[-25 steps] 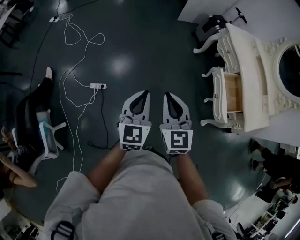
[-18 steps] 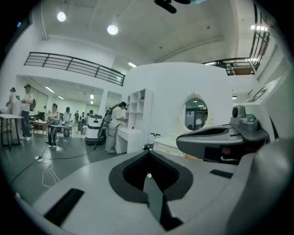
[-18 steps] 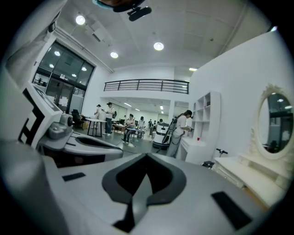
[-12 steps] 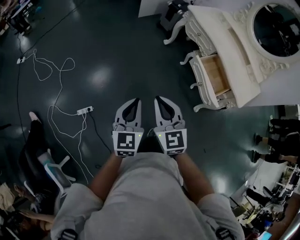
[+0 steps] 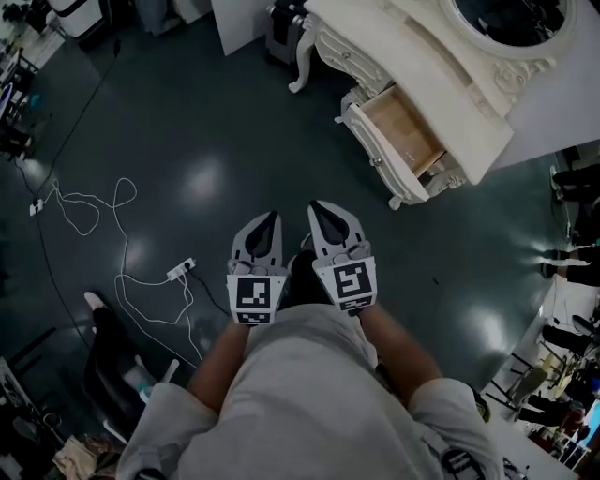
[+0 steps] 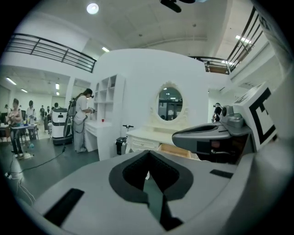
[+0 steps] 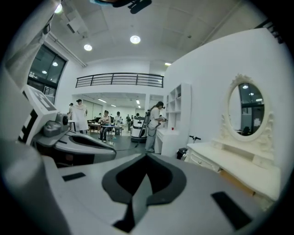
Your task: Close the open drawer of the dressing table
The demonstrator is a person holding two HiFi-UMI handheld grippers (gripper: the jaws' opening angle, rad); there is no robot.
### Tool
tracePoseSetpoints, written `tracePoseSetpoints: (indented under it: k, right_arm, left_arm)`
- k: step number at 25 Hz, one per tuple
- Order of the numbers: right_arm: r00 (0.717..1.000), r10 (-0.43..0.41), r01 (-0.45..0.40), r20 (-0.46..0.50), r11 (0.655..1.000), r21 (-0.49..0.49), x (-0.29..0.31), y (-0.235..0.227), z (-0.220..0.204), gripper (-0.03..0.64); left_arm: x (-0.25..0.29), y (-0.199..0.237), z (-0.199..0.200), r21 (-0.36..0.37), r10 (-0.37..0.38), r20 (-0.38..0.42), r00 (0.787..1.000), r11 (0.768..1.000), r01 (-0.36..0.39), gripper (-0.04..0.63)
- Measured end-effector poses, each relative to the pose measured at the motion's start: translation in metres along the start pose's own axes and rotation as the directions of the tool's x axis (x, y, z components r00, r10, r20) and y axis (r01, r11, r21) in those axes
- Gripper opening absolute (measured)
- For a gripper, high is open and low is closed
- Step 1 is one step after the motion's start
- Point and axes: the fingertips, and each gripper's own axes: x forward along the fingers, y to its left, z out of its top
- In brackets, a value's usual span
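The white dressing table (image 5: pixel 412 56) with its oval mirror (image 5: pixel 511 23) stands at the top right of the head view. One drawer (image 5: pixel 405 129) is pulled out and shows a bare wooden inside; its white front (image 5: pixel 373 150) faces me. My left gripper (image 5: pixel 270 217) and right gripper (image 5: pixel 317 206) are held side by side over the dark floor, short of the table, both shut and empty. The left gripper view looks past its shut tips (image 6: pixel 148 154) to the table (image 6: pixel 144 137) and the open drawer (image 6: pixel 177 150). From the right gripper (image 7: pixel 146 157), the table (image 7: pixel 229 160) lies to the right.
A power strip (image 5: pixel 183 269) with a looping white cable lies on the floor at left. A chair (image 5: pixel 112 366) stands at lower left. A person (image 6: pixel 82 119) stands by a white shelf unit (image 6: pixel 108 103) left of the table. More people stand at the right edge (image 5: pixel 572 258).
The head view has swung so the dressing table went from the right edge to the top right. Both grippers were carried together toward it and stayed shut.
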Motion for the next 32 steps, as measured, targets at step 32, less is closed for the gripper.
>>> tracePoseSetpoints:
  k: [32]
  right_arm:
    - [0.877,-0.376,0.446,-0.3,0.869,0.214,-0.053,-0.321,-0.153,0.015]
  left_arm:
    - [0.319,-0.124,0.017,0.217,-0.388,-0.321,0.864,0.857,0.466,0.006]
